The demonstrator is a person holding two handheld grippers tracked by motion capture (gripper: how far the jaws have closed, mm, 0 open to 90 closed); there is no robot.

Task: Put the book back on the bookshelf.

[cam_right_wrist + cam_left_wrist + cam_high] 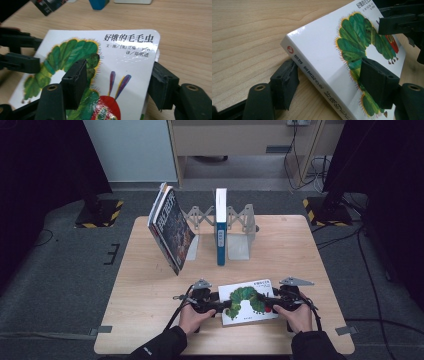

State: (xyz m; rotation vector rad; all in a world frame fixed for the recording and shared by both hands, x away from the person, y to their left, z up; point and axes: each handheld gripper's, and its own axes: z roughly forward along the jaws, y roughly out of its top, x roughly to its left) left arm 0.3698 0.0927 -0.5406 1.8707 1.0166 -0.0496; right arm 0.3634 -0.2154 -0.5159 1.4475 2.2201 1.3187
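One caterpillar picture book, flat on the surface, lower centre of the high view. Left gripper and right gripper straddle opposite edges, fingers apart, not clamping.

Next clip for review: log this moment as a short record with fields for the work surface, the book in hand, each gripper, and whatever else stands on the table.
surface: wooden table
book in hand: white caterpillar picture book, near the front edge
left gripper: one jaw over the cover, one under the spine edge; contact unclear
right gripper: one jaw over the cover, the other beyond the book's edge; not pressing
rack: grey folding bookstand at the back
other books: dark book leaning tilted; blue-spined book upright in the rack
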